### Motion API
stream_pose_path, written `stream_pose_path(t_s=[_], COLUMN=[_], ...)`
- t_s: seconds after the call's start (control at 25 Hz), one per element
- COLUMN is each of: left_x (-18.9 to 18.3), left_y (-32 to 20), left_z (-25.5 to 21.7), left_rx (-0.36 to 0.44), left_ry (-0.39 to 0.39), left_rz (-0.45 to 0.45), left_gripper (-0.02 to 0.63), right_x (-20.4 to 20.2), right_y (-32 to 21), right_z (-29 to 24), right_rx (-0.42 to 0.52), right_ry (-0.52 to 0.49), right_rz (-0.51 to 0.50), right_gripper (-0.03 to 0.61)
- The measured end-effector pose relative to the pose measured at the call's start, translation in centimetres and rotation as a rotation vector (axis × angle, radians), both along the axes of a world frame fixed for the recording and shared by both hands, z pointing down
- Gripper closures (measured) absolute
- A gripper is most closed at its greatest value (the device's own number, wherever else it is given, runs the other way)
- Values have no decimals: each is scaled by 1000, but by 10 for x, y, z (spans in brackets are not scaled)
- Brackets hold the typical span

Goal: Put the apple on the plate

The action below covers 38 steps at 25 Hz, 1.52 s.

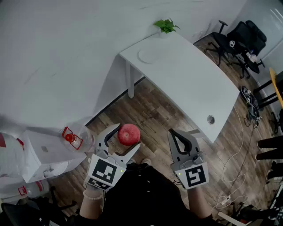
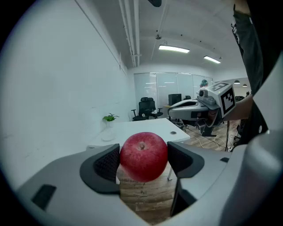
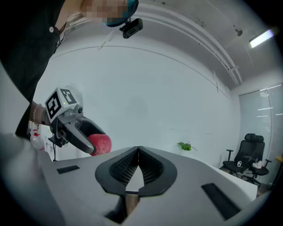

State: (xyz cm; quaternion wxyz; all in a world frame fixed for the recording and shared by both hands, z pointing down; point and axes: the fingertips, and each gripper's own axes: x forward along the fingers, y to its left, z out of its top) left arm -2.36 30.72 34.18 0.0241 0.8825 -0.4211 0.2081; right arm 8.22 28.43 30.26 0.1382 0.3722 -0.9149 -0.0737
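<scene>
**Apple gripped, plate far off**

Apple (image 1: pixel 128 134) is clamped in the left tongs (image 1: pixel 128 136), jaws wide with a pad on each side, above the floor (image 1: pixel 154 114). Plate (image 1: pixel 149 55) sits at 12 o'clock on the desk (image 1: pixel 190 88). Carry level; lower fully before releasing. Right tongs (image 1: pixel 171 132) closed, empty.

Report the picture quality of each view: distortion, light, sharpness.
Head view: wide-angle bend, the white table leaning, light even, a soft shadow under it. Left gripper view: fisheye with dark corners, ceiling lamps blown bright, the apple sharp. Right gripper view: same fisheye, wall lines curved, a lamp glaring top right, a mosaic patch at the top.
</scene>
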Motion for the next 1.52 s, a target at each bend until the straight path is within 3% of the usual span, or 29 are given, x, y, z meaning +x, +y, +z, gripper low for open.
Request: stream_pose_path(t_s=[0.64,0.92,1.52], left_x=[-3,-18,-39], left_y=[-2,4,7], left_z=[0,12,12], left_rx=[13,-8,35], left_ry=[-16,-19,-38], left_rz=[30,27,78], left_gripper=[264,264,264], right_x=[-8,-19,-42], right_y=[3,3,15], right_z=[0,-3,5], right_rx=[-5,10,16], right_ry=[-13,-22,-3], right_rz=[12,32,64], right_gripper=[537,537,537])
